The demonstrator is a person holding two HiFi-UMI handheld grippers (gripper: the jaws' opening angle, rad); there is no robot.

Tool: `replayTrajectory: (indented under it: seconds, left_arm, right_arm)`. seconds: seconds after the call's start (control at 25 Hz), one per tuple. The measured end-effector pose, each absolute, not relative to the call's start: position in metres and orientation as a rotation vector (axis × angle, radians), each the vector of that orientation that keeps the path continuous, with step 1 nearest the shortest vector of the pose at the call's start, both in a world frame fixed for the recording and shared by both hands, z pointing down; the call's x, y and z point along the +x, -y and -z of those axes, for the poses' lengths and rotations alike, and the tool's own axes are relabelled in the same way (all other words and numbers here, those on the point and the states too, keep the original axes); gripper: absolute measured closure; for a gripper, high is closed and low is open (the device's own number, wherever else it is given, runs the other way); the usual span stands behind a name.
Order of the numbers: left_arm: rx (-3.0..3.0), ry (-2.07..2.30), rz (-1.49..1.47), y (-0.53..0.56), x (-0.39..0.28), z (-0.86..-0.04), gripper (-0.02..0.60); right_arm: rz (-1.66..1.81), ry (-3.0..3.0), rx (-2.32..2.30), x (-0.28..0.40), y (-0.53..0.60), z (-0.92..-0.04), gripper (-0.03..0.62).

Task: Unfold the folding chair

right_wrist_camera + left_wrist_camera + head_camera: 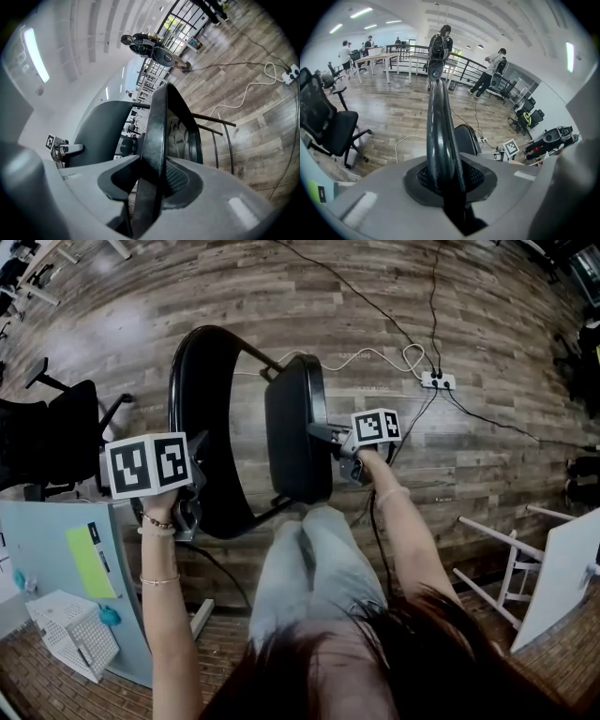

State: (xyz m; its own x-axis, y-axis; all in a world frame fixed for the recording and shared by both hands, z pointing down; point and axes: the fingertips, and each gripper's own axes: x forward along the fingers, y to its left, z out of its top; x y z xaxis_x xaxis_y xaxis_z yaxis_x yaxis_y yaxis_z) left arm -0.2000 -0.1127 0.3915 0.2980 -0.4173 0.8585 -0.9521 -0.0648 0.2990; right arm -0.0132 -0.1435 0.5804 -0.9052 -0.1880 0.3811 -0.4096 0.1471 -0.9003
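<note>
Bracing the black metal-framed folding chair (281,390), which stood on the wood-plank floor (487,343) just ahead of the person's knees, the left gripper (192,495) had its jaws pinched tight on the curved black backrest tube (440,126), presumably as an anchor. The right gripper (330,437) had its jaws closed around the edge of the black padded seat panel (157,131), likely to swing the seat away from the back. Only the head view showed both holds and the gap between seat and back. Only the gripper views showed contact: the tube seated in the left pads (477,177), and the seat edge-on between the right pads (177,180).
</note>
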Motion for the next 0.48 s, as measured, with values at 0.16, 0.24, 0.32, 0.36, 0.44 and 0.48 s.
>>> replayTrajectory:
  seconds: [0.16,0.24,0.32,0.36,0.44,0.48]
  left_arm:
    - [1.648,1.264,-0.728,0.113,-0.197,-0.394,0.535]
    - [1.648,1.263,-0.726,0.113,-0.194,-0.395,0.535]
    - [1.648,1.261,-0.724,0.113,-0.191,-0.396,0.535]
    - [1.648,1.260,-0.724,0.113,-0.189,-0.397,0.535]
    - [1.648,1.258,-0.723,0.113,-0.187,-0.397,0.535]
    - [1.648,1.258,-0.724,0.113,-0.186,-0.398,0.537]
  right_arm:
    - [-1.872,2.224,0.621,-0.001,0.145,-0.585,0.459]
    - [-1.870,2.215,0.640,0.007,0.146,-0.588,0.454]
    - [-1.871,2.203,0.654,0.014,0.146,-0.592,0.450]
    - [-1.872,2.198,0.659,0.018,0.146,-0.593,0.450]
    - [-1.874,2.195,0.666,0.023,0.146,-0.595,0.448]
    - [-1.874,2.196,0.668,0.024,0.146,-0.596,0.448]
